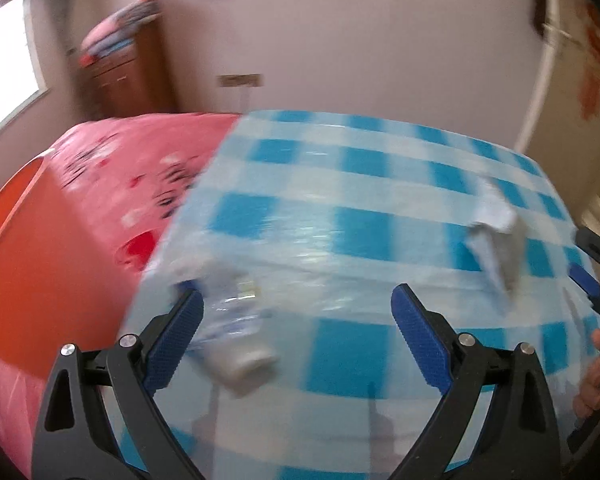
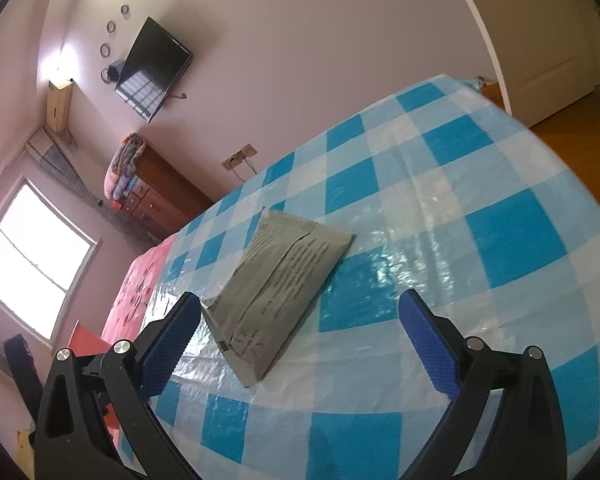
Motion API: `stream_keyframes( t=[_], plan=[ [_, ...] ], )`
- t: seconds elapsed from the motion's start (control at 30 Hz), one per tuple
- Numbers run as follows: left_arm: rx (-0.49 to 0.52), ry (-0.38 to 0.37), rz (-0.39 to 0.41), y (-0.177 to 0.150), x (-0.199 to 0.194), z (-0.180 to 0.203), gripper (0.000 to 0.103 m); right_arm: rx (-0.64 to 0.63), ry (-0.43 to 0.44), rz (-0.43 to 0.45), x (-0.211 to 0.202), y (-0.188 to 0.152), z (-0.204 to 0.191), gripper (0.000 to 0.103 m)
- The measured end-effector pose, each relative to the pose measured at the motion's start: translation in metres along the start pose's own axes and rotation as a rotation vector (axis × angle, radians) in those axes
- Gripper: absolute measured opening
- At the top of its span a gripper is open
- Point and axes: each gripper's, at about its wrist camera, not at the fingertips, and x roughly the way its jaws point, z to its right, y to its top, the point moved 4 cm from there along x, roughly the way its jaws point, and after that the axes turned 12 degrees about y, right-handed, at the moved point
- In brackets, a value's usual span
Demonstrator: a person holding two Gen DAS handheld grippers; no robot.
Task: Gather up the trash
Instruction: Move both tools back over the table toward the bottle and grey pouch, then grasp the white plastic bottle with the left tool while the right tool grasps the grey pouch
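Nearest in the left wrist view, the left gripper (image 1: 297, 300) hovers low over the table (image 1: 380, 184) with its blue-padded fingers (image 1: 176, 340) spread wide and gripping nothing; a clear plastic bottle (image 1: 236, 336) with a white cap lies on its side just inside the left finger, close to it, though motion blur hides whether they touch. The bottle sits near the table's left edge, where the checked cloth drops off toward a pink bed (image 1: 112, 184). Farther right on the cloth lies a crumpled whitish scrap (image 1: 496, 224), blurred, with bare cloth between it and the bottle. At the right border a hand (image 1: 592, 384) shows beside dark gripper parts. In the right wrist view, the right gripper (image 2: 300, 308) likewise has its fingers (image 2: 430, 344) wide apart and empty; a flat grey paper packet (image 2: 280, 284) lies on the table between them, its near-left corner close to the left finger. Open cloth stretches right and beyond the packet to the far edge, then the wall with a television (image 2: 152, 68).
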Motion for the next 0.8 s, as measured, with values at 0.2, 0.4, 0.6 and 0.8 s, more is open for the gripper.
stream_keyframes(
  t=[0.2, 0.4, 0.6, 0.8],
  plan=[
    [-0.082, 0.038, -0.062, -0.003, 0.018, -0.028, 0.095, -0.014, 0.01, -0.024, 0.011, -0.004, -0.009, 0.097],
    [-0.125, 0.064, -0.099, -0.009, 0.031, -0.036, 0.095, -0.027, 0.013, -0.044, 0.019, -0.008, -0.014, 0.087],
    [-0.181, 0.057, -0.156, -0.014, 0.045, -0.043, 0.08, -0.026, 0.027, -0.052, 0.023, -0.01, -0.014, 0.086],
    [-0.188, 0.038, -0.187, -0.013, 0.058, -0.036, 0.08, -0.039, 0.038, -0.066, 0.025, -0.011, -0.016, 0.086]
  ],
)
